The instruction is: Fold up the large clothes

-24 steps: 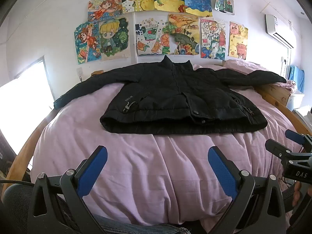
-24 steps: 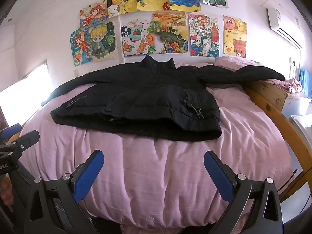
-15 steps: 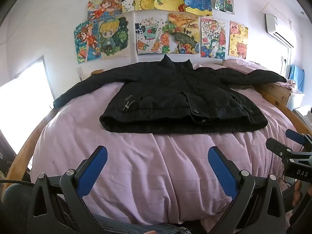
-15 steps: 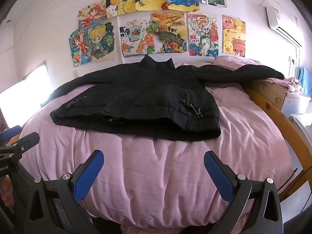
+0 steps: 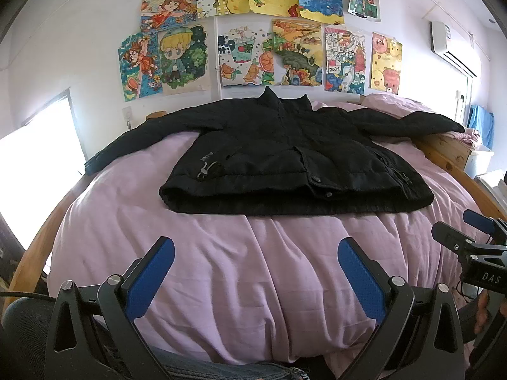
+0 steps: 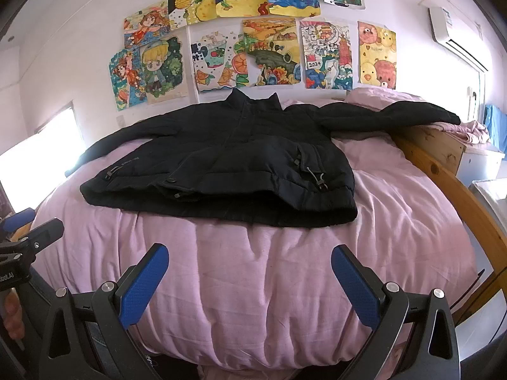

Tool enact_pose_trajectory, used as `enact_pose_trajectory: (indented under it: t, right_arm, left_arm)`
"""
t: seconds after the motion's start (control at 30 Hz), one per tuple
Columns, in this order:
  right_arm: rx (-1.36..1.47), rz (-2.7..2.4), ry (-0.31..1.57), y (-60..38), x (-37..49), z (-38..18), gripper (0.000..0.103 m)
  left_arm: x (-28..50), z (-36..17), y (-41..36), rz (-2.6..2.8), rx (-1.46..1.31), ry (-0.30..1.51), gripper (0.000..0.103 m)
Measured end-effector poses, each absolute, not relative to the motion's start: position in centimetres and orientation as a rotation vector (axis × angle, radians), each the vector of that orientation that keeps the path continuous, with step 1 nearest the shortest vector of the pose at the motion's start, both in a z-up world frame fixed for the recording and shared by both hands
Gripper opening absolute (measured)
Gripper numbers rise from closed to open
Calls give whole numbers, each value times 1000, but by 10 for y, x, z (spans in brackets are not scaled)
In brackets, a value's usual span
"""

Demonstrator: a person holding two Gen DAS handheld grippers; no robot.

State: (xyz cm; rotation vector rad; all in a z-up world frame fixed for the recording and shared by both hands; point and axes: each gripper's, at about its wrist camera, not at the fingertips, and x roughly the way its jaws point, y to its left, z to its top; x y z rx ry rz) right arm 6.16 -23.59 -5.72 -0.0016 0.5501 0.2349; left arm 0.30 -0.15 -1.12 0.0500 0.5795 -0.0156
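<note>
On the pink bedspread (image 5: 253,269) ahead of me, the black jacket (image 5: 294,158) lies spread flat, well beyond my left claw (image 5: 256,272) and right claw (image 6: 250,272), both gaping wide and empty.

A jacket (image 5: 294,161) lies spread on the bed (image 5: 253,269), collar at 12 o'clock, sleeves reaching to 9 and 3. Drawings (image 5: 259,31) hang on the wall behind; both grippers' fingers (image 5: 149,278) sit at 6, before the hem.
</note>
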Motion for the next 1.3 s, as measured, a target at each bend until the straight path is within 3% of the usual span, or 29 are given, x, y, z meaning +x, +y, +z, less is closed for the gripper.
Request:
enact_pose_trajectory:
  t: [1.3]
  right_arm:
    - [5,238,554,-236,62,-60,103]
  left_arm:
    - [5,-15,-3,-17,47,587,101]
